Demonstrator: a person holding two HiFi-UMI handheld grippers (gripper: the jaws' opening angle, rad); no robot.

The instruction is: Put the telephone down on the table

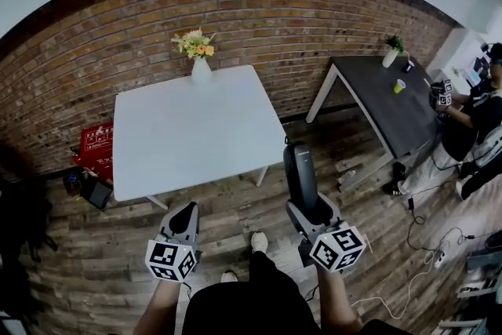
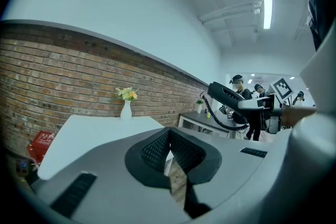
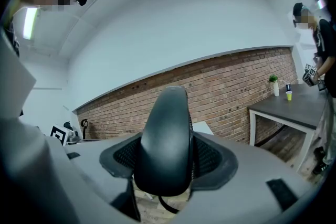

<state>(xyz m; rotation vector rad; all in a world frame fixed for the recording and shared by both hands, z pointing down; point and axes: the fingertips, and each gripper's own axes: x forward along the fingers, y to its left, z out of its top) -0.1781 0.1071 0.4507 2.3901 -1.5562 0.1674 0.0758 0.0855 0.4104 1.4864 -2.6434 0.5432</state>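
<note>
Holding the telephone (image 1: pixel 298 165) clamped, right tongs (image 1: pixel 310 208) sit short of the tabletop (image 1: pixel 196 129) ahead; left tongs (image 1: pixel 184 209) look closed. Next: carry forward, lower.

from here i read the telephone (image 3: pixel 167 139) as dark, smooth plastic with a dull sheen; its coiled cord (image 2: pixel 227 118) looks black and rubbery; the left gripper (image 1: pixel 183 217) and right gripper (image 1: pixel 307 209) have pale grey matt plastic shells; their pads (image 2: pixel 152 152) look like black rubber with a fine ribbed grain; the table (image 1: pixel 180 145) has a smooth white matt top; the vase (image 1: pixel 201 71) is white and slightly glossy, ceramic as far as i can tell; the wall (image 1: pixel 235 20) is rough red brick; the floor (image 1: pixel 235 220) is worn, matt wood planks; a second table (image 1: pixel 384 94) has a dark matt top.
</note>
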